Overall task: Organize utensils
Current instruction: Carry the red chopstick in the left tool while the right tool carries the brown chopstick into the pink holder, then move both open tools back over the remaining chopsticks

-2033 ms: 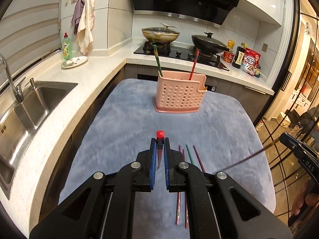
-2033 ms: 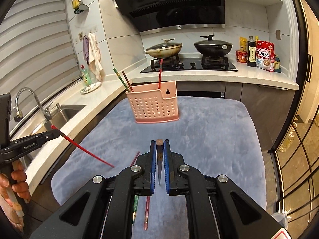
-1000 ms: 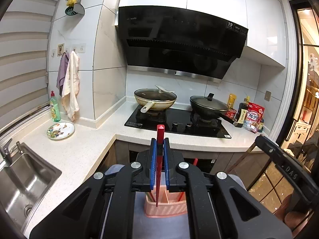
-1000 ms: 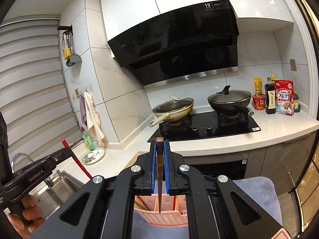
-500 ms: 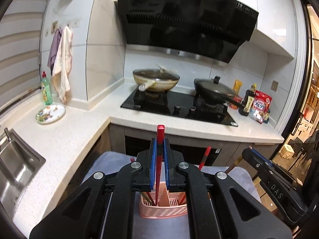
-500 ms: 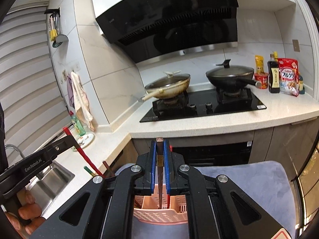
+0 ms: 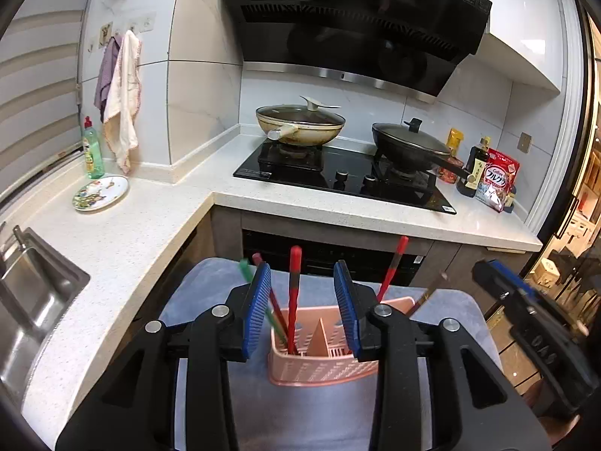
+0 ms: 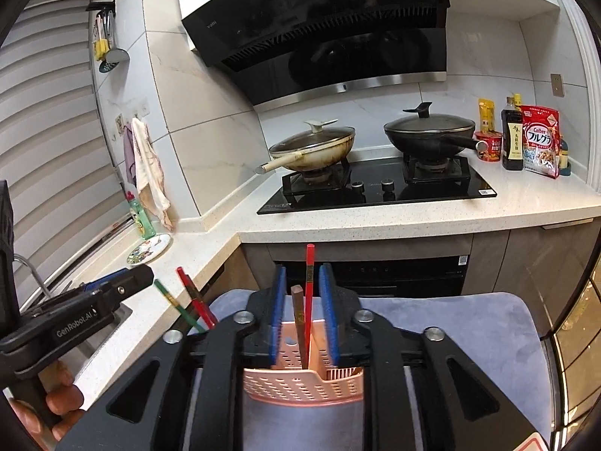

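Note:
A pink perforated utensil basket (image 7: 319, 370) stands on a grey-blue mat (image 7: 300, 413); it also shows in the right wrist view (image 8: 300, 387). My left gripper (image 7: 302, 300) is open above it; a red chopstick (image 7: 293, 285) stands free in the left compartment between the blue pads, beside a green and another red one. My right gripper (image 8: 302, 308) is open above the basket; a brown chopstick (image 8: 298, 315) and a thin red chopstick (image 8: 308, 289) stand in the basket between its pads.
Behind the mat runs a white counter (image 7: 338, 206) with a black hob, a cream pan (image 7: 300, 122) and a black pan (image 7: 409, 143). A sink (image 7: 33, 300) lies at the left. A plate (image 7: 99, 191) and soap bottle stand on the left counter.
Both grippers have come down over the basket and opened. The red chopstick from the left and the brown one from the right now stand in the basket.

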Action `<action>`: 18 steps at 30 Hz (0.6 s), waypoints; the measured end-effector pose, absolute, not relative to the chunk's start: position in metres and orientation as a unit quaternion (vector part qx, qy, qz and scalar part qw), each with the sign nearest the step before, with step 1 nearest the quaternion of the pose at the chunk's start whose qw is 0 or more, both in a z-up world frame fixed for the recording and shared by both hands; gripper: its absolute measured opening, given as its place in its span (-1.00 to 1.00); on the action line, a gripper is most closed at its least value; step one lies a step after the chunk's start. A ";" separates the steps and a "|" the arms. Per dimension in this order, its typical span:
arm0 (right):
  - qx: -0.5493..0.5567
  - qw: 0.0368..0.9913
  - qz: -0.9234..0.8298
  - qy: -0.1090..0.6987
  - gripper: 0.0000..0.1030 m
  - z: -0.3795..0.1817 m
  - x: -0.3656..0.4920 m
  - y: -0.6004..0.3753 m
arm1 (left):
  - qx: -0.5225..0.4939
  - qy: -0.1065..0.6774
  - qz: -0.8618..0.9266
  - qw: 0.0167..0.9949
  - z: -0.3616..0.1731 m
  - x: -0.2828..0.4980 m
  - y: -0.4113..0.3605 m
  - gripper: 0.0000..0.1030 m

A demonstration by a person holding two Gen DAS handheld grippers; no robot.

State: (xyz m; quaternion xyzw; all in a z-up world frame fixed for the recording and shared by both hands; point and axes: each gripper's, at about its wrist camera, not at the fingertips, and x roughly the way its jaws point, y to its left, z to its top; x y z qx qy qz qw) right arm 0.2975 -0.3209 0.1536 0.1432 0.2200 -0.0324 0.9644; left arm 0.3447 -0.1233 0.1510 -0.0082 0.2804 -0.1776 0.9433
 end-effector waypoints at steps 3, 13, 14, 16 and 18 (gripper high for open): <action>0.141 0.965 -0.027 0.218 -0.47 0.160 0.282 -0.318 | -0.001 0.280 -0.172 0.944 0.154 0.332 -0.121 -0.20; 0.129 0.966 -0.013 0.226 -0.39 0.169 0.214 -0.299 | 0.039 0.262 -0.163 0.951 0.162 0.267 -0.114 -0.05; 0.125 0.966 -0.013 0.228 -0.39 0.169 0.208 -0.297 | 0.041 0.262 -0.163 0.950 0.162 0.261 -0.111 -0.05; 0.116 0.966 -0.011 0.232 -0.39 0.166 0.192 -0.291 | 0.043 0.264 -0.165 0.949 0.159 0.244 -0.105 -0.05; 0.108 0.964 -0.008 0.242 -0.39 0.160 0.175 -0.285 | 0.046 0.267 -0.162 0.949 0.155 0.230 -0.098 -0.05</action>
